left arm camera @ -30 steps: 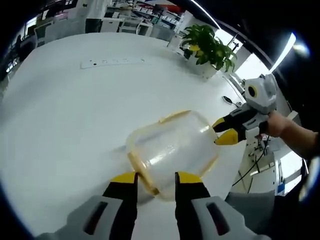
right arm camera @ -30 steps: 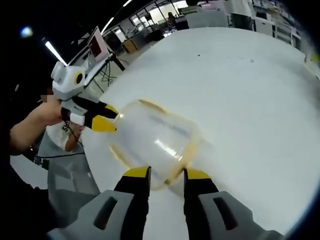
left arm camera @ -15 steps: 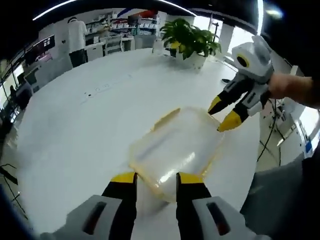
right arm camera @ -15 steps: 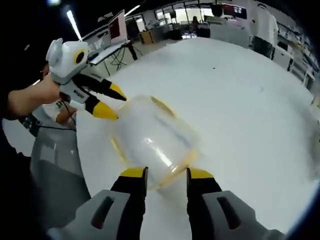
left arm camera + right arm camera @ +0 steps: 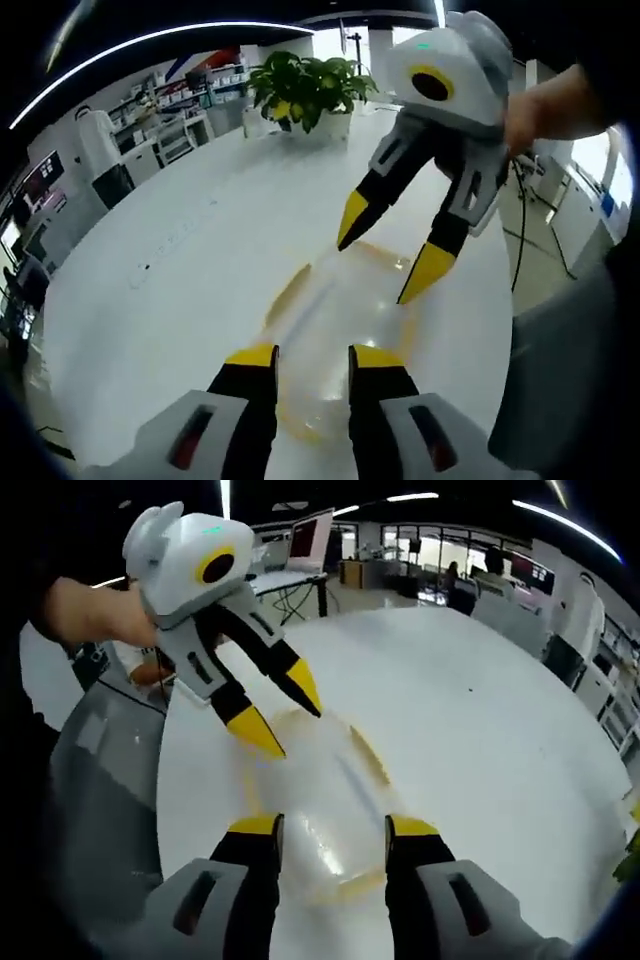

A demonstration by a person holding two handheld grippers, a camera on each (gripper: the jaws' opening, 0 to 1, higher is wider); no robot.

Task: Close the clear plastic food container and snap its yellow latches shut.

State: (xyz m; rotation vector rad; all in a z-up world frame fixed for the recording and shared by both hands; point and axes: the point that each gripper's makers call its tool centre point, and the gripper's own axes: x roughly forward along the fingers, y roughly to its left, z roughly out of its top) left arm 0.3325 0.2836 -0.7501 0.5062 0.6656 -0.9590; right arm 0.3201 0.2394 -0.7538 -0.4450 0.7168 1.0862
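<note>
The clear container (image 5: 340, 330) lies lengthwise on the white table (image 5: 180, 270) between the left gripper (image 5: 312, 358) and right gripper (image 5: 330, 828), both with jaws apart.

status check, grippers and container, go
Left gripper open, right gripper open, one at each end of the container. Container flat on white table. Nothing in the way.

clear container (image 5: 335, 330) yellow-trimmed, white table (image 5: 180, 280), green plant (image 5: 305, 90)
</note>
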